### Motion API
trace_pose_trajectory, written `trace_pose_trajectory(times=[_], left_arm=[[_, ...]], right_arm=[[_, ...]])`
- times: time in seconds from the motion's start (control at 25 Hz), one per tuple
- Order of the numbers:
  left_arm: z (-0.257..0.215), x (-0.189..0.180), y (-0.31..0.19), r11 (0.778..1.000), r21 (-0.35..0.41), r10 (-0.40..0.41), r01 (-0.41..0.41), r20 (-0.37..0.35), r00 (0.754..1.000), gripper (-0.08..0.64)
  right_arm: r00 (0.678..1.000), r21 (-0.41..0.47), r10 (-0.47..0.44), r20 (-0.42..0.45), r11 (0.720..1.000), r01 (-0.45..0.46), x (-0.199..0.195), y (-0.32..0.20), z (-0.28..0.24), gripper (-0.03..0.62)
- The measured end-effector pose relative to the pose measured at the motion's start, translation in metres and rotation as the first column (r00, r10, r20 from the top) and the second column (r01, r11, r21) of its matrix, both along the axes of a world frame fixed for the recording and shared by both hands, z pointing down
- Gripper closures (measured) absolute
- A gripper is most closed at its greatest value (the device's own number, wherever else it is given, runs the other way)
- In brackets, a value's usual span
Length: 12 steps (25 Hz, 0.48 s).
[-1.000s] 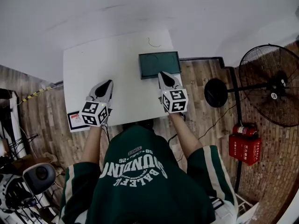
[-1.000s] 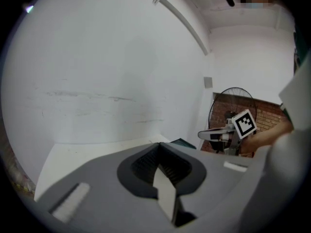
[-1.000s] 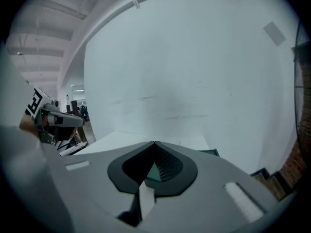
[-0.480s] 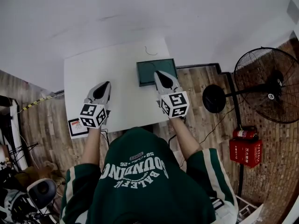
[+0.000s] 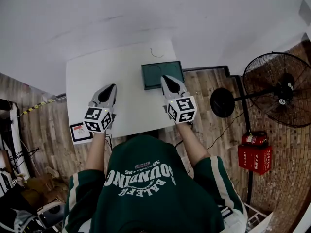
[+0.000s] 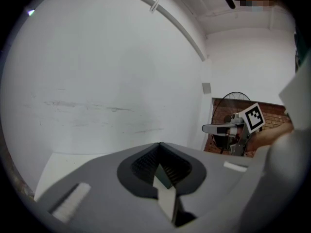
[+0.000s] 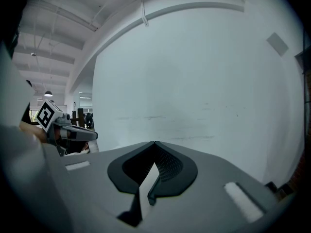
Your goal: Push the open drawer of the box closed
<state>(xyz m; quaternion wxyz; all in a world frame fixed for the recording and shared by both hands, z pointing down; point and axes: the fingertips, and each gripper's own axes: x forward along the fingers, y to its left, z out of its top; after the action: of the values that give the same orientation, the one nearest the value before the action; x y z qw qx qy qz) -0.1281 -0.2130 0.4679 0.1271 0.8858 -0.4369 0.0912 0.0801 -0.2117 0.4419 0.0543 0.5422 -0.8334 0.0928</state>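
A dark green box sits at the far right of the white table; from above I see only its top, so the drawer is hidden. My right gripper is shut, its tip over the box's near edge, slightly right of centre. My left gripper is shut as well, held over the table's left half, well apart from the box. Both gripper views face the white wall and miss the box: the left gripper and the right gripper each show jaws closed to a point with nothing between them.
A marker card lies at the table's near left corner. A standing fan with its round base and a red fire extinguisher box stand on the wooden floor to the right. The white wall runs just behind the table.
The right gripper's tip has crept forward onto the box's near edge over the last second. The left gripper has barely moved. The head camera shifted slightly.
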Motion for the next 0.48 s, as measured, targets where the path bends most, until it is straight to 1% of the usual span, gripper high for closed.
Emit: trace_pose_trajectory(times=[0.48], left_arm=[[0.006, 0.004, -0.003, 1.000, -0.014, 0.002, -0.002, -0.002, 1.000, 0.508]], right_arm=[[1.000, -0.029, 0.008, 0.012, 1.000, -0.007, 0.005, -0.003, 0.012, 0.591]])
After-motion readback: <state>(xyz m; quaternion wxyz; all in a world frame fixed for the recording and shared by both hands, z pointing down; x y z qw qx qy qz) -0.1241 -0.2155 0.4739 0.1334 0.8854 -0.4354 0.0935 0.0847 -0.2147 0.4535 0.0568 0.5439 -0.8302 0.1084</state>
